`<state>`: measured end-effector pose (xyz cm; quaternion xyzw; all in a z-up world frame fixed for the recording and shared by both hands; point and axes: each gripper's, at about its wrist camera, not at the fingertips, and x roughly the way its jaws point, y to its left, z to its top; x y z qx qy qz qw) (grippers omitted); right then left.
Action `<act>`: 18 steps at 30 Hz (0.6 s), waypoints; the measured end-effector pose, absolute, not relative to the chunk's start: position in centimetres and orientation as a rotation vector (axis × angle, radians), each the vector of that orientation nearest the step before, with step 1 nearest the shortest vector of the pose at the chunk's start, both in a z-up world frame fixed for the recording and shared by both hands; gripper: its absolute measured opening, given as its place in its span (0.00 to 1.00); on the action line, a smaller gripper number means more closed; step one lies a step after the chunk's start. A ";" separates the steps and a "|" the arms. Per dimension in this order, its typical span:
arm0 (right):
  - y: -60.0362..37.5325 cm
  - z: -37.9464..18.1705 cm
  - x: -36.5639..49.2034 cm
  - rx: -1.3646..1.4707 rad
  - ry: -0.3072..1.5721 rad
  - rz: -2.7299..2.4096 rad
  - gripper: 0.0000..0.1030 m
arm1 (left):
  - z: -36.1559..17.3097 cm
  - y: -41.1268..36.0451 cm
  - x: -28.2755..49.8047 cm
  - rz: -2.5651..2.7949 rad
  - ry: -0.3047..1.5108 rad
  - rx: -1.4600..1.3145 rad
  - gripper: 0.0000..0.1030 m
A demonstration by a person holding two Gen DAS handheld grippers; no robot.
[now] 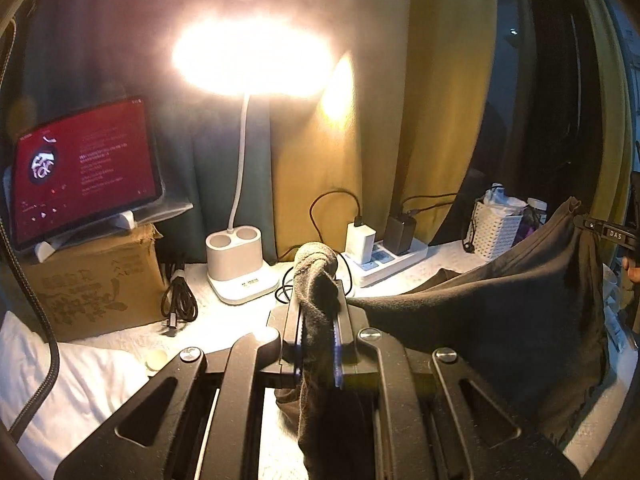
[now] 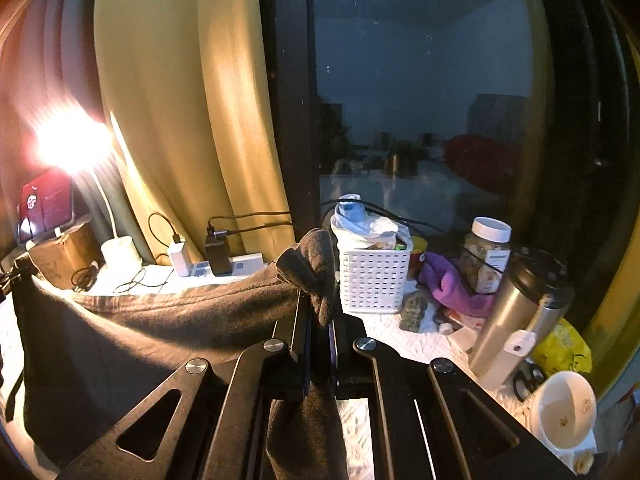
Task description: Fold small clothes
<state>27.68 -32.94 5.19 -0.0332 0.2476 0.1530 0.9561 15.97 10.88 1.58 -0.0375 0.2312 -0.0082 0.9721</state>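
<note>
Both tongs, left [image 1: 318, 312] and right [image 2: 320, 316], are clenched on opposite ends of a dark garment [image 1: 500, 312] stretched between them above the white surface [image 2: 384, 328]

Dark garment held aloft at two corners

A dark grey-brown knit garment [image 1: 500, 312] hangs stretched in the air above a white-covered surface, one bunched corner poking up at each end. Its top edge sags in a shallow curve between the two pinched corners, and the rest drapes down in loose folds.
</note>
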 end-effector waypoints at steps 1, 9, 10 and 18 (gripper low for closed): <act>-32.7 4.9 28.3 -0.069 0.509 0.313 0.06 | 1.4 11.0 16.3 -0.016 0.470 -0.078 0.09; -31.3 2.8 32.5 -0.075 0.547 0.321 0.06 | -0.1 11.5 19.1 -0.006 0.494 -0.087 0.09; -31.1 2.6 33.0 -0.076 0.550 0.322 0.06 | -0.2 11.6 19.4 -0.004 0.493 -0.086 0.09; -29.8 0.7 36.9 -0.081 0.583 0.330 0.06 | -1.7 12.6 22.2 0.009 0.513 -0.075 0.09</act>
